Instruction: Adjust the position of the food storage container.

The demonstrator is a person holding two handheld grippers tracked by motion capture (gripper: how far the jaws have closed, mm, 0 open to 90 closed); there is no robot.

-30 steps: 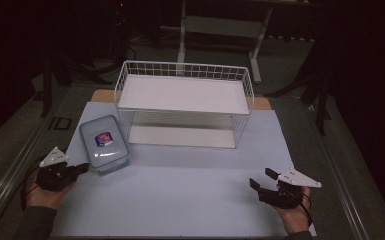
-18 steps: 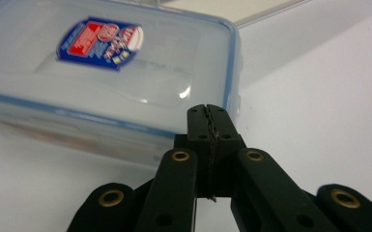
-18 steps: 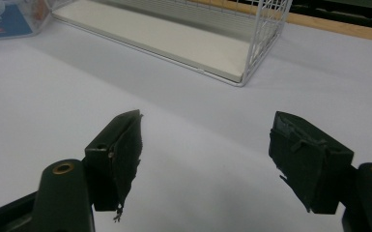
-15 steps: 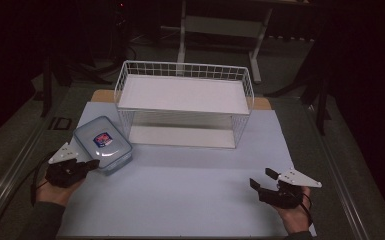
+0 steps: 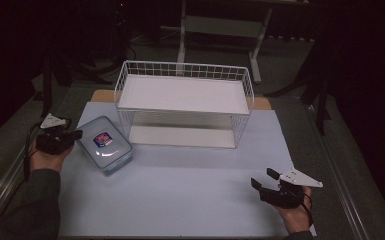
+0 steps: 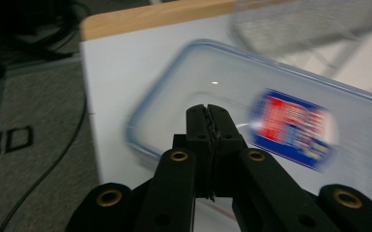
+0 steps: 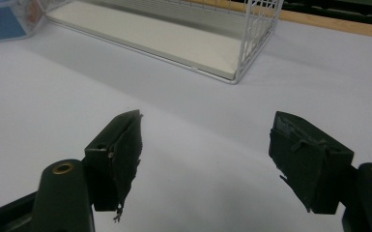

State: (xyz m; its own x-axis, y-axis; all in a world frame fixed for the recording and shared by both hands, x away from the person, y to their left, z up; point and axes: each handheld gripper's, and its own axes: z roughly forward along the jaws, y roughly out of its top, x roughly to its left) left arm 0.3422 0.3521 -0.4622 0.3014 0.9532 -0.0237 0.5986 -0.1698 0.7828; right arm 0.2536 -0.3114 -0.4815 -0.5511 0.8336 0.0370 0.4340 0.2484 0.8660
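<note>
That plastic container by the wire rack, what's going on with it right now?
A person works at the table with a gripper in each hand. The left gripper, jaws shut with nothing between them, sits beside the lidded plastic container, which lies on the white mat left of the wire rack. The right gripper rests open near the mat's front right, away from everything.

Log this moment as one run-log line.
left gripper: shut, empty, at the food box | right gripper: open, empty, over the table | wire rack: behind the box, nothing on it
</note>
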